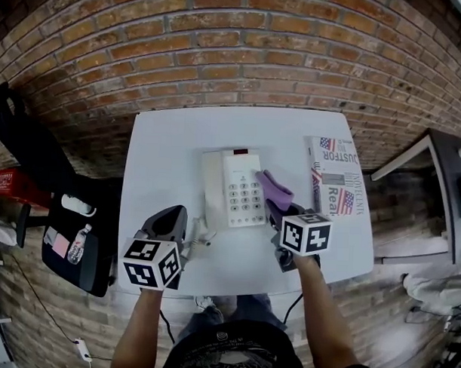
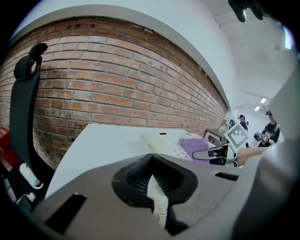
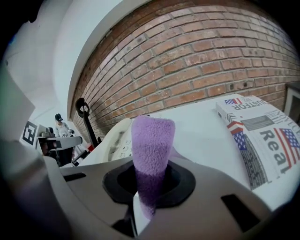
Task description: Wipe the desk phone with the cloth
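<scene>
The right gripper [image 1: 275,210] has its jaws clenched on the purple cloth [image 3: 152,140]. One end is pinched between them and the rest stands out forward past the tips. In the head view the free end of the cloth lies on the right side of the desk phone [image 1: 242,189], beside the keys. The left gripper [image 1: 173,219] is near the front edge of the table [image 1: 172,140], just to the left of the phone. Its jaws are pressed together with nothing between them. The phone lies in the middle of the white table, with the handset on its left side. A folded newspaper [image 1: 335,175] lies along the right edge. Behind the far edge rises a red brick wall [image 1: 220,43].
</scene>
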The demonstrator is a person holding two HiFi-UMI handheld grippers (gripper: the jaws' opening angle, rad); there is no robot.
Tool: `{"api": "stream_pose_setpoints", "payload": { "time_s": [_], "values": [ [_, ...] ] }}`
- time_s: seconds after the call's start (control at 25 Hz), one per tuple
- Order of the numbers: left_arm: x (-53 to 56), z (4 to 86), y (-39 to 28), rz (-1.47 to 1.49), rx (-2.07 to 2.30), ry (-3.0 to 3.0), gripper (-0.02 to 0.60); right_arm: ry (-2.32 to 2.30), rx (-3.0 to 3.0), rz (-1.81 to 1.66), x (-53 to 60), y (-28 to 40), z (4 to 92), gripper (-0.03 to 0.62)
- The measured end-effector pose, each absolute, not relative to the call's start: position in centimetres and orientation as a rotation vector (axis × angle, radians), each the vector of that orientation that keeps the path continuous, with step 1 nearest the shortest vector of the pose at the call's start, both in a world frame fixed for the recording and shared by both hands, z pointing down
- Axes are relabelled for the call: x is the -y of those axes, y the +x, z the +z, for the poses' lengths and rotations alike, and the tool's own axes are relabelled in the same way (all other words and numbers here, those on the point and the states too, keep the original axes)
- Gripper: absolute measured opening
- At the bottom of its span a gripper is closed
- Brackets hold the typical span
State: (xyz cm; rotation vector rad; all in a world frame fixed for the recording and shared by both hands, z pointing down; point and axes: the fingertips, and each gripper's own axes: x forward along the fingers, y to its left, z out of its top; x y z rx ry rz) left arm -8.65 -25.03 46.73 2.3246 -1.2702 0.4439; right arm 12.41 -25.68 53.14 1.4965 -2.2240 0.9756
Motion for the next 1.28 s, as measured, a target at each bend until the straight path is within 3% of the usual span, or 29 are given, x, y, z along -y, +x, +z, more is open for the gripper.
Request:
{"api": "stream_pose_setpoints", "payload": {
  "time_s": [0.72,1.28],
  "values": [
    [20.8,47.1,-10.4,0.445,1.162,2.402,0.005,1.729,2.160,1.105,19.4,11.2,53.8,0.043],
    [18.1,46.9,-13.4,0.440,1.178,2.404,0.005,1.654,2.259,1.137,17.7,4.9,53.7,0.043]
  ]
}}
